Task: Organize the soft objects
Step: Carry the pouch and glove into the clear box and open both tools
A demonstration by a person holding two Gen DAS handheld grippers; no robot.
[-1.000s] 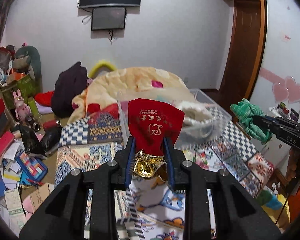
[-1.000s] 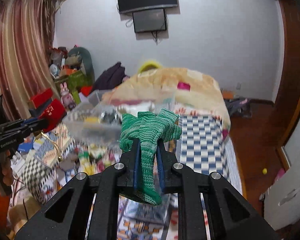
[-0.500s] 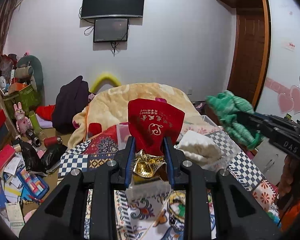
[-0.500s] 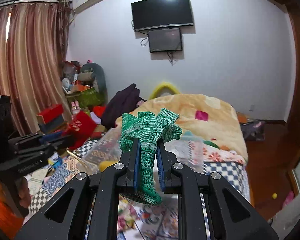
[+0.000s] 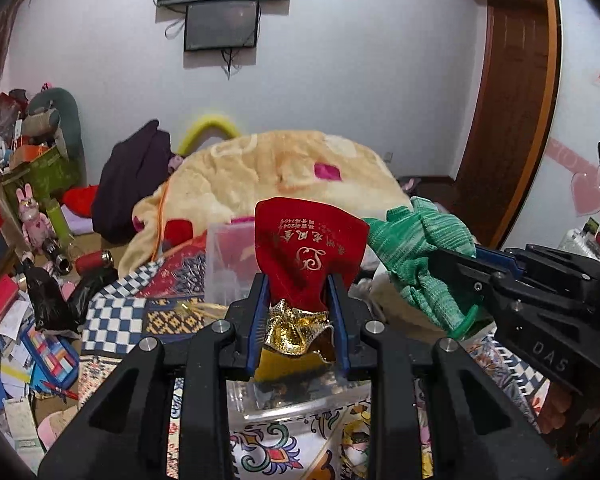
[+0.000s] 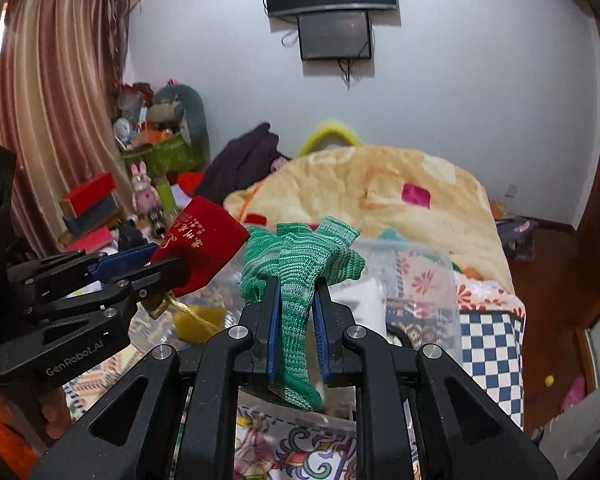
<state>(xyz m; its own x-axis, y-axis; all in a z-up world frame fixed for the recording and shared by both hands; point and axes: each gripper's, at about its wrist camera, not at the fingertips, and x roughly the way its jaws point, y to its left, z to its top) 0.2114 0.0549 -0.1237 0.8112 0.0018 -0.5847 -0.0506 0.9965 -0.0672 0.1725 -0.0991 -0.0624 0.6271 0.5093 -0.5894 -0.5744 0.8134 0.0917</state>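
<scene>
Grippers side by side above clear plastic bin (image 6: 420, 276), ready to drop: left gripper (image 5: 298, 300) clamps red velvet pouch (image 5: 310, 248), right gripper (image 6: 296, 312) clamps green knit cloth (image 6: 300, 268).

Left gripper (image 5: 298, 304) jaws clamped on red velvet pouch (image 5: 310, 248), its gold trim bunched between them. Right gripper (image 5: 452, 280) just beside, gripping green knit sock (image 5: 416, 252). Both held above clear plastic bin (image 5: 228, 260) on bed (image 5: 112, 320), peach blanket (image 5: 268, 172) heaped behind.
</scene>
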